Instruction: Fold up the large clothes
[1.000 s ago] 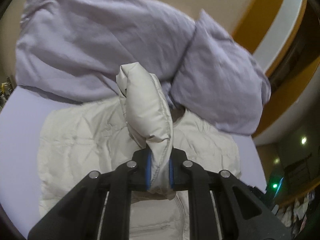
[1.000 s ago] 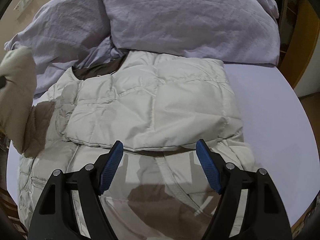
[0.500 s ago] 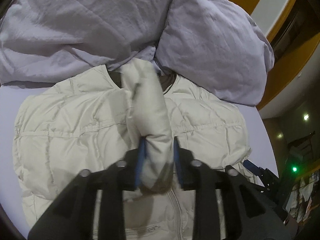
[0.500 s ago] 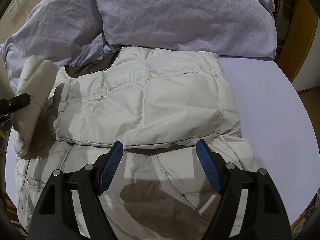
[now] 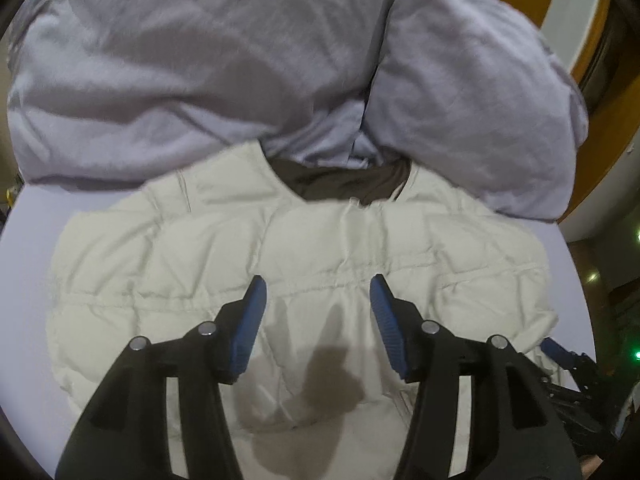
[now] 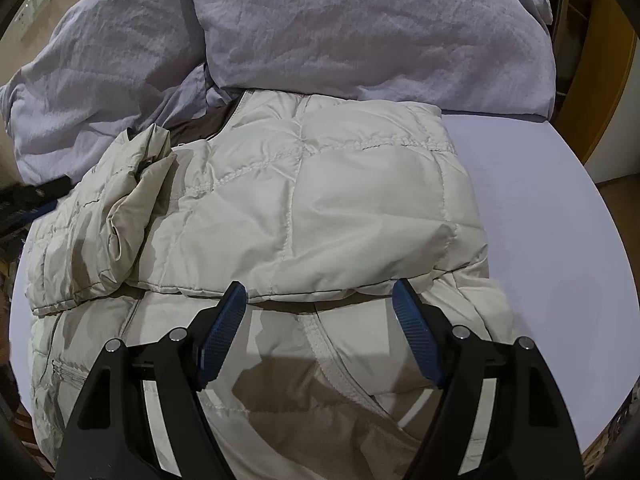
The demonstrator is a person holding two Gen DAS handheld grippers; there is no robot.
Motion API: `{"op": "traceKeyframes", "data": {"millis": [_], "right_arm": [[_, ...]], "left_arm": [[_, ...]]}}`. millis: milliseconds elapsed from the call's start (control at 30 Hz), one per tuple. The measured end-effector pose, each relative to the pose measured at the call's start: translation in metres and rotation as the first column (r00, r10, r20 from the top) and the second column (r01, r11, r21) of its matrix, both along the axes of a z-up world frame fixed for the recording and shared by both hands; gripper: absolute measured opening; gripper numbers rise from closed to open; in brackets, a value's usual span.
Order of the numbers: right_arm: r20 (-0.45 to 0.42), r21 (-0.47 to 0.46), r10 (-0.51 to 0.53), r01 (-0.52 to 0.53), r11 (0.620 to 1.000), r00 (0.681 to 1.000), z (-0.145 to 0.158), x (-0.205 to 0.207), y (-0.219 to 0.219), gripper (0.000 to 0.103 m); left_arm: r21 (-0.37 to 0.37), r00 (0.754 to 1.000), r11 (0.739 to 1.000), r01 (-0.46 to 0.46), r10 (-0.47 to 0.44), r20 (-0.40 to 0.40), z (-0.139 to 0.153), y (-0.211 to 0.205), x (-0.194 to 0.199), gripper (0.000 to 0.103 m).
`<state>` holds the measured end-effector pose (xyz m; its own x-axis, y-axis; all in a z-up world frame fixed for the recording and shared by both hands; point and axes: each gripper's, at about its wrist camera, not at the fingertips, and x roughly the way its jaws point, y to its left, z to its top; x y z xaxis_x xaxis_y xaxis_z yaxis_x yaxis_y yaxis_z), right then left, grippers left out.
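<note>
A cream quilted jacket (image 5: 160, 272) lies flat on the lavender bed sheet (image 5: 28, 248), collar with brown lining (image 5: 344, 184) toward the pillows. My left gripper (image 5: 317, 285) hovers low over the jacket's middle; its jaws are opening and nothing is between them. In the right wrist view one sleeve (image 6: 132, 204) lies crumpled across the jacket (image 6: 320, 200) at its left side, with the left gripper (image 6: 36, 196) just beside it. My right gripper (image 6: 319, 286) stands open above the edge of the folded-over right panel, holding nothing.
Two lavender pillows (image 5: 200, 72) (image 6: 360, 28) are bunched against the jacket's collar at the back. A wooden bed frame (image 5: 608, 120) runs along the right. Bare sheet (image 6: 540, 220) shows to the right of the jacket. The right gripper (image 5: 560, 356) pokes in at the lower right.
My left gripper came down over the jacket with the sleeve pinched in it, then let go. The sleeve now lies on the jacket. The right gripper has stayed put.
</note>
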<state>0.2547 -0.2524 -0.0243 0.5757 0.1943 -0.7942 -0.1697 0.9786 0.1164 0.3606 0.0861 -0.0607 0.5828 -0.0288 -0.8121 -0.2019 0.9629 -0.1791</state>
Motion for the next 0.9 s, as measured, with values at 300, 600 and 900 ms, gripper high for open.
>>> {"op": "traceKeyframes", "data": {"millis": [300,600,900], "right_arm": [[-0.014,-0.017,-0.019,0.019,1.000,1.000,-0.004,0.001,0.000,0.082],[-0.022,-0.031,-0.034,0.033,0.999,0.999,-0.005,-0.003,0.003,0.085],[0.016,-0.042,-0.010,0.011,0.999,1.000,0.005,-0.023,-0.002,0.086]], "left_arm": [[0.038,0.996,0.998,0.040,-0.037,-0.082,-0.048,-0.022,0.015,0.054],[0.019,0.995,0.998,0.054,-0.052,-0.081,-0.053,-0.017,0.018,0.054],[0.032,0.999,0.999,0.042,-0.042,-0.003,-0.023,0.002,-0.039,0.067]]}}
